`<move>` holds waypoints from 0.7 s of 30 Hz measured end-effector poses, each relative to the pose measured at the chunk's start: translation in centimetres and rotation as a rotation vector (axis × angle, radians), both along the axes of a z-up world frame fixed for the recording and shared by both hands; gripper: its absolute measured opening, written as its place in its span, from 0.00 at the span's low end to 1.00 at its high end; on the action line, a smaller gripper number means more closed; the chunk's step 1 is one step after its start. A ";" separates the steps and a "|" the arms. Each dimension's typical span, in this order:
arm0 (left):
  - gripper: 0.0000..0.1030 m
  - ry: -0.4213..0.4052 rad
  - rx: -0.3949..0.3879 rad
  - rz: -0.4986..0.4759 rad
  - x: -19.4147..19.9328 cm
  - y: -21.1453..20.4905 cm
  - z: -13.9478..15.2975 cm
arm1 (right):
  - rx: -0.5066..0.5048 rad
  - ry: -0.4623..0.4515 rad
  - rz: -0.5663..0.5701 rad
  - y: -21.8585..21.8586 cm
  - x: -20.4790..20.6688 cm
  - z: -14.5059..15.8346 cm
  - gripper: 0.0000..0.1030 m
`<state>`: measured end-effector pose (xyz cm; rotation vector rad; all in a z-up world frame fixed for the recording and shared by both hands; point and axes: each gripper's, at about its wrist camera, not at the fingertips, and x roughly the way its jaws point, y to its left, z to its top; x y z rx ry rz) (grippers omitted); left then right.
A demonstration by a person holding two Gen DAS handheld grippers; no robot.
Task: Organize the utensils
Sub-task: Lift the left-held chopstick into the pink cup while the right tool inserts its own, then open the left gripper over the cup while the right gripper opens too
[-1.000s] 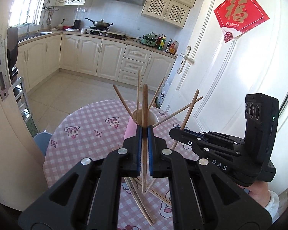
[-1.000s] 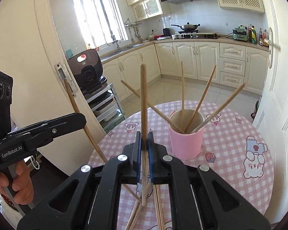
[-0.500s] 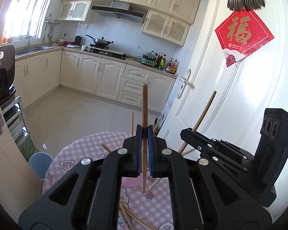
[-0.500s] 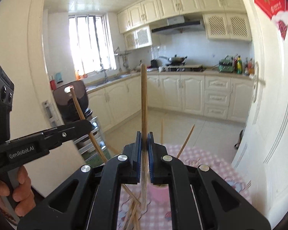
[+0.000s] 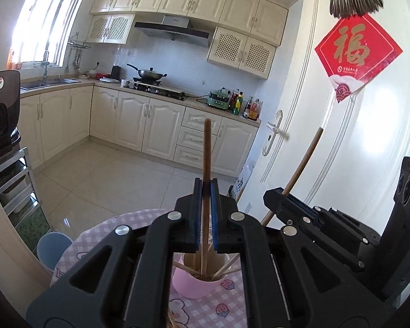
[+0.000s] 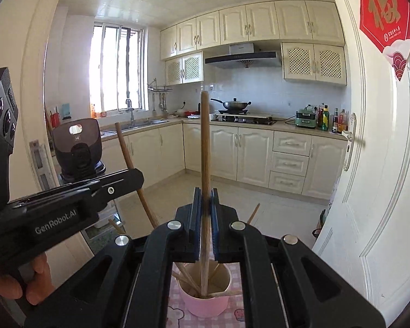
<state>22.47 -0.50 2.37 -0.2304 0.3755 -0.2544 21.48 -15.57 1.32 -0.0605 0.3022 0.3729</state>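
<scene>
You hold one chopstick in each gripper. The left gripper [image 5: 205, 213] is closed on a dark brown chopstick [image 5: 206, 150], and the right gripper [image 6: 205, 218] is closed on a lighter wooden chopstick [image 6: 204, 142]. In both cases the fingers [image 5: 195, 216] pinch the stick near its lower third, so a long part stands up above the fingers and only a short part hangs below.

The lower ends of both sticks point down into the pink cup [image 5: 196, 284], which stands on the checked pink surface [image 5: 101, 235] and already carries several other chopsticks that lean out to different sides. A few more sticks seem to lie on the surface below the left gripper, but this part is mostly hidden.

A chopstick is very light, thin and stiff, and its round smooth wood probably slips or turns easily between flat pads. Because the grip is far from the middle, I judge that the stick can swing like a lever if its tip touches the rim or another stick. Keep the fingers firmly closed until the tip is well inside. The cup also looks light, so a push from the side could tip it.
</scene>
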 end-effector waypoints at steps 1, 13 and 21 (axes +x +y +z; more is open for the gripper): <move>0.06 0.012 0.003 -0.003 0.2 -0.1 -0.6 | -0.003 0.008 0.005 0.0 0.1 -0.5 0.05; 0.06 0.071 0.070 -0.028 -0.1 -0.6 -4.5 | -0.023 0.101 0.035 0.5 -0.2 -4.0 0.05; 0.07 0.101 0.106 -0.012 -0.7 -0.9 -5.6 | -0.001 0.186 0.029 0.2 0.0 -5.6 0.06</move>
